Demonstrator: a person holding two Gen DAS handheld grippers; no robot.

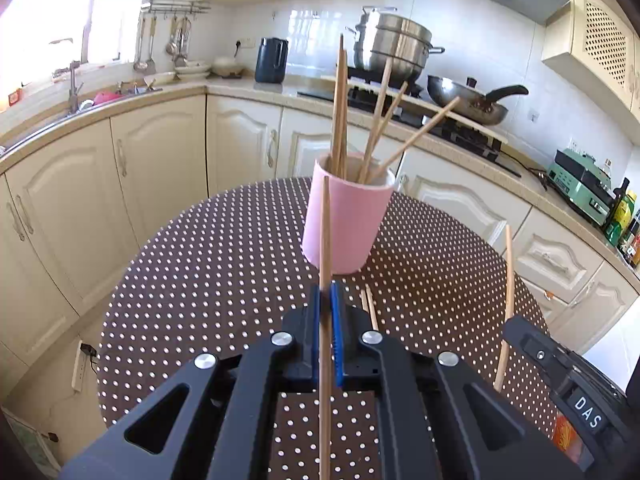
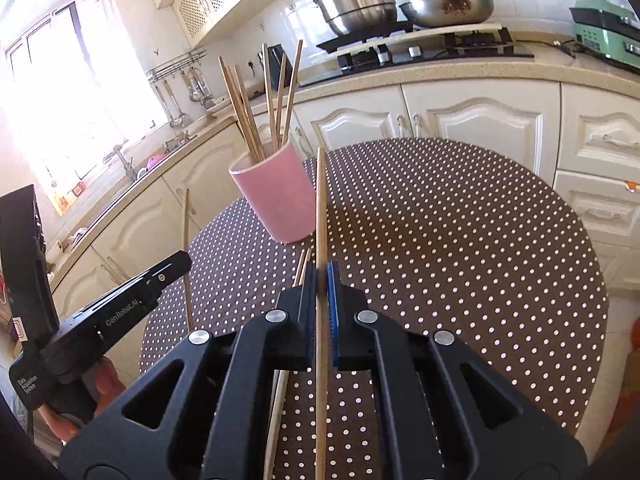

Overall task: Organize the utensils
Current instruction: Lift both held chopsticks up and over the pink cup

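Chopsticks clamped upright, one in the left gripper (image 1: 326, 292) and one in the right gripper (image 2: 320, 276), just short of the pink cup (image 1: 346, 216), could catch its rim and tip it.

- From the left tongs (image 1: 329, 292) we look forward and down, close over the dotted surface (image 1: 208, 264), facing the pink cup (image 1: 346, 220).
- From the right tongs (image 2: 320, 276) we look likewise, the cup (image 2: 280, 196) up-left.
- Both views share cup, surface and stove (image 2: 420, 46).

The cup (image 1: 345, 216) stands on the table (image 1: 208, 264), chopsticks (image 1: 340, 112) inside, two more chopsticks (image 1: 370, 308) lying before it.
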